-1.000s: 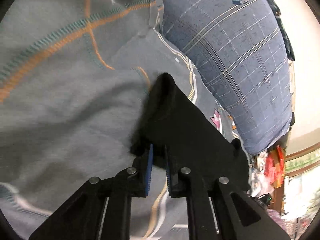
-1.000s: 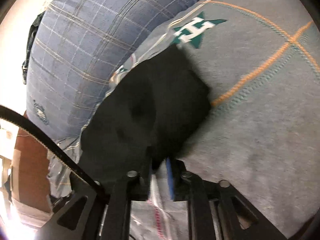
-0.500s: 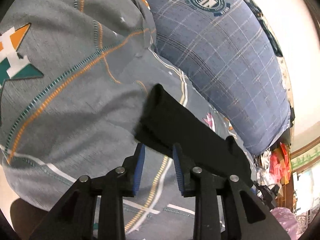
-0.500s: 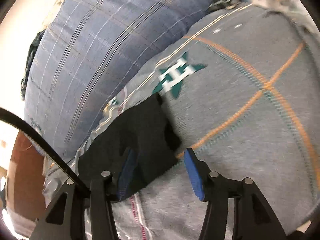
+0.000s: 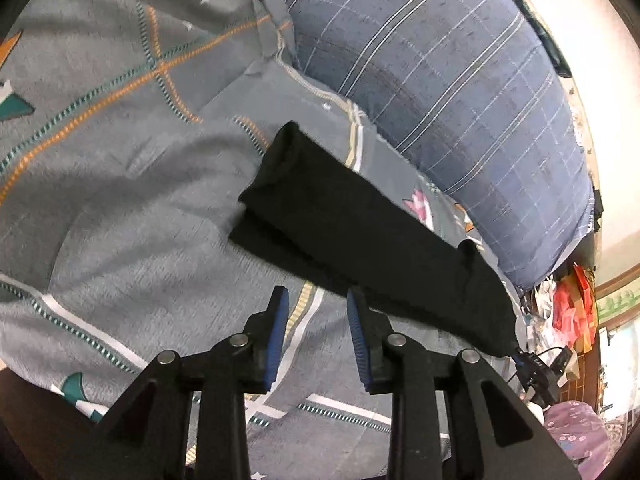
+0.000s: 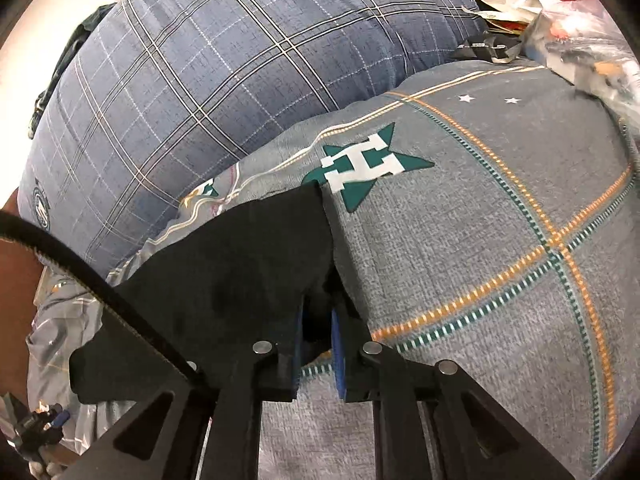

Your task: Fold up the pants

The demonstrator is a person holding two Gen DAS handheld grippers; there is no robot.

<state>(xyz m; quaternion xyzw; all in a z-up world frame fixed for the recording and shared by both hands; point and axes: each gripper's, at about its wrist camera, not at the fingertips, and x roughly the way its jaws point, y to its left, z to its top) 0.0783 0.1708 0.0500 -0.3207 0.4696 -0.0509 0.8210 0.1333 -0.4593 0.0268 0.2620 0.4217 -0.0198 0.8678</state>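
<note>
The black pants (image 5: 360, 236) lie folded into a long narrow strip on the grey patterned bedspread (image 5: 120, 184), in front of the blue plaid pillow. My left gripper (image 5: 316, 312) is open and empty, its blue pads just short of the strip's near edge. In the right wrist view the pants (image 6: 240, 264) spread across the lower left. My right gripper (image 6: 316, 320) has its jaws closed on the right corner of the black cloth, down at the bedspread (image 6: 500, 240).
A big blue plaid pillow (image 5: 460, 80) lies behind the pants, also seen from the right wrist (image 6: 208, 72). Bags and clutter (image 5: 568, 312) stand past the bed's end. More clutter (image 6: 560, 12) sits at the top right of the right wrist view.
My left gripper let go of the pants, opened and drew back. My right gripper opened half a second ago and has now closed again on the cloth's right corner.
</note>
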